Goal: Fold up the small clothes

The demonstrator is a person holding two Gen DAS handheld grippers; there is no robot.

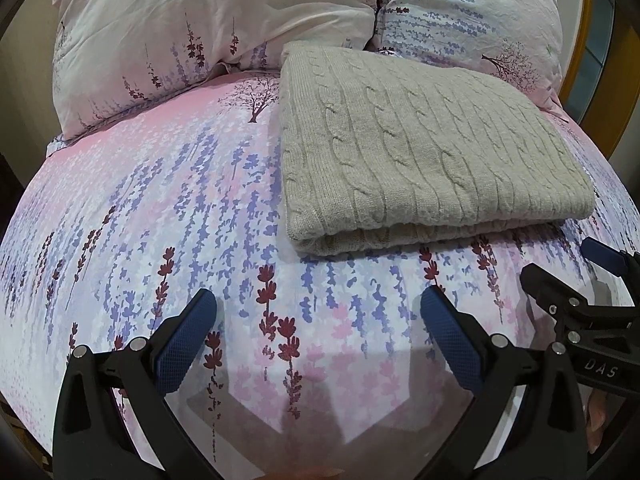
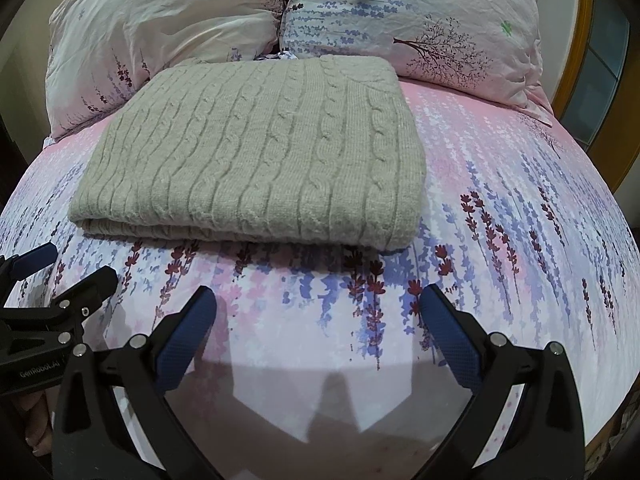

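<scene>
A beige cable-knit sweater (image 1: 424,152) lies folded into a neat rectangle on the floral bedsheet (image 1: 168,208), its folded edge toward me. It also shows in the right wrist view (image 2: 256,152). My left gripper (image 1: 318,312) is open and empty, held above the sheet just short of the sweater's near edge. My right gripper (image 2: 318,312) is open and empty too, beside the left one. The right gripper shows at the right edge of the left wrist view (image 1: 560,272), and the left gripper at the left edge of the right wrist view (image 2: 68,268).
Two floral pillows (image 1: 208,32) (image 1: 472,16) lie at the head of the bed behind the sweater. A wooden bed frame (image 1: 592,56) curves along the right side. Bare sheet lies left of the sweater in the left wrist view and right of it (image 2: 520,208) in the right wrist view.
</scene>
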